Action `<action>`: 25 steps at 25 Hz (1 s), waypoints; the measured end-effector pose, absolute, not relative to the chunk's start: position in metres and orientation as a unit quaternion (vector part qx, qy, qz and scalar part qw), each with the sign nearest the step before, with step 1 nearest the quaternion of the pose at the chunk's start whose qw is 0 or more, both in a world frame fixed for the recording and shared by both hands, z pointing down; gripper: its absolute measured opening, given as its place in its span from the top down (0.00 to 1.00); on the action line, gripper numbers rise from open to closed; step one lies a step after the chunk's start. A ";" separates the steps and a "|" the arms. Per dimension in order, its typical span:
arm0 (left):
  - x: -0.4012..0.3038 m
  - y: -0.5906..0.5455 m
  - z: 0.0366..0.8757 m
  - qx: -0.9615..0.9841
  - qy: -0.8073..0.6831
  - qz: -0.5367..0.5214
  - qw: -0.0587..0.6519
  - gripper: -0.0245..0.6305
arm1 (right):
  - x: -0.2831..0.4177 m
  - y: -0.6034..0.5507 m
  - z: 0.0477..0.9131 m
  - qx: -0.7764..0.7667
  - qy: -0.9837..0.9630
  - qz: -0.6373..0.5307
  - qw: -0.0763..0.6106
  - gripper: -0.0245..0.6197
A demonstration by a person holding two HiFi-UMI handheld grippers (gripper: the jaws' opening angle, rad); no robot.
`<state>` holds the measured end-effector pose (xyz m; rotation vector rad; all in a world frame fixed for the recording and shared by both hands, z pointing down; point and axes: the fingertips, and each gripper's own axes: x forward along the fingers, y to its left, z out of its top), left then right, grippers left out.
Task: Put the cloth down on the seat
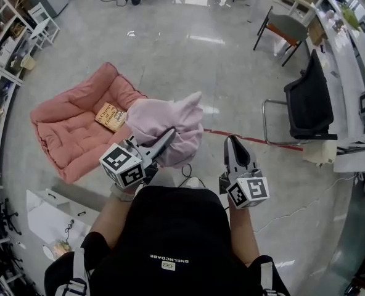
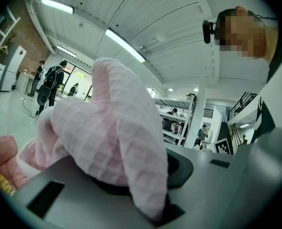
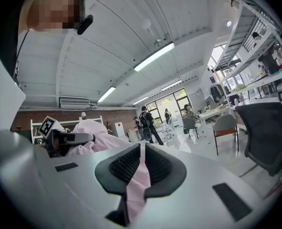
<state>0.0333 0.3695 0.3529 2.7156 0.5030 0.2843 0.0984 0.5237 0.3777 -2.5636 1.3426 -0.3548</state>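
The person holds the cloth, pale pink, in the air with both grippers. In the head view it hangs just beside the seat, at the seat's right edge and not on it. The seat is a pink padded cushion that lies on the floor, and a book with a yellow cover rests on it.

The left gripper is the one nearer to the seat. The head view shows only that its tip goes into the bundle. The left gripper view shows more: the cloth is heaped over the jaws and one fold runs down into the slot between them, so the jaws are clamped on the cloth. This view also shows a corner of the seat low at the left, below the bundle.

The right gripper is on the far side of the cloth from the seat. In the head view it looks apart from the cloth, and no cloth can be seen in it. The right gripper view corrects this: a thin pink strip is pinched between the two black pads, which are closed on it. The same view shows the left gripper with the bundle on it, at the left.

Only the head view shows a black chair, well apart from the seat, past the right gripper.
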 end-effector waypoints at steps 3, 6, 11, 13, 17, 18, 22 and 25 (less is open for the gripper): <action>0.041 0.374 0.356 0.962 0.179 0.104 0.179 0.79 | 0.104 0.526 0.381 -0.873 0.456 -0.125 0.123 0.88; 0.055 0.376 0.361 0.962 0.183 0.109 0.173 0.79 | 0.115 0.523 0.386 -0.872 0.459 -0.126 0.114 0.88; 0.083 0.370 0.370 0.958 0.197 0.111 0.177 0.79 | 0.137 0.512 0.395 -0.874 0.454 -0.137 0.108 0.88; 0.095 0.358 0.373 0.956 0.203 0.111 0.181 0.79 | 0.149 0.500 0.397 -0.874 0.453 -0.139 0.104 0.88; 0.121 0.327 0.380 0.952 0.214 0.117 0.184 0.79 | 0.173 0.466 0.399 -0.877 0.446 -0.147 0.100 0.88; 0.129 0.320 0.381 0.951 0.217 0.119 0.184 0.79 | 0.179 0.457 0.397 -0.878 0.444 -0.152 0.097 0.88; 0.161 0.283 0.380 0.947 0.228 0.123 0.188 0.79 | 0.207 0.421 0.400 -0.881 0.437 -0.158 0.093 0.88; 0.183 0.250 0.378 0.945 0.234 0.123 0.191 0.79 | 0.227 0.391 0.402 -0.883 0.432 -0.154 0.099 0.88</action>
